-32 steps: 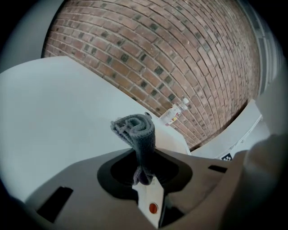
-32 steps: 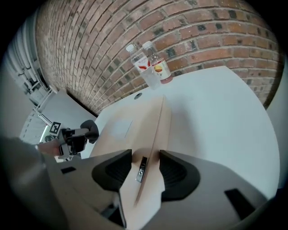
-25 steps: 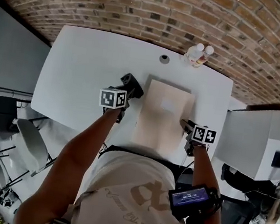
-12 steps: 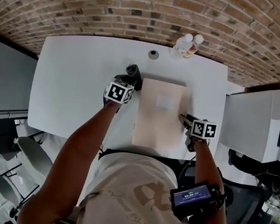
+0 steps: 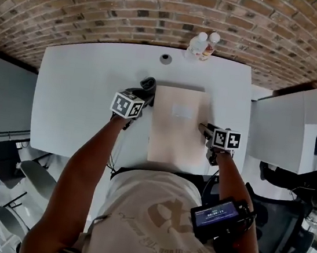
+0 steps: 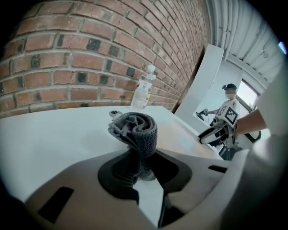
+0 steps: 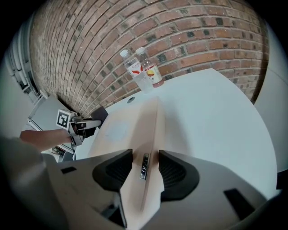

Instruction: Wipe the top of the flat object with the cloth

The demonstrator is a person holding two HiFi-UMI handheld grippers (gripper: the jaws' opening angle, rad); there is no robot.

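ok so the board [image 5: 174,140] lies flat on the table [image 5: 81,94], a bit right of centre, long axis running 12 to 6 in the head view. The cloth [image 6: 136,130] is a rolled-up grey wad just off the board's far-left corner, so roughly 10-11 o'clock from the board's middle. That puts the top to be wiped at abt 4-5 o'clock from the cloth, right beside it. Can't tell if the cloth touches the table or hangs a bit above it. Left gripper [image 6: 140,158] has its jaws pinched tight on the cloth's lower end, w/ the roll sticking out past the tips. Right gripper [image 7: 145,155] is at the board's 3 o'clock edge, jaws closed in on that edge from both sides w/ a little metal tag [image 7: 144,170] between them. Looks like it's pinning the board so it won't slide. So imo left is the wiping side and the one nearer the job. Next move is prob a short shift toward 4-5 o'clock onto the board, then strokes along the 12-6 axis. Count: 1 board, 1 cloth, 2 grippers, 2 bottles [image 5: 203,44] side by side at the table's 12 o'clock edge by the brick wall [image 5: 105,4], and 1 round grommet [image 5: 165,58] just left of them.
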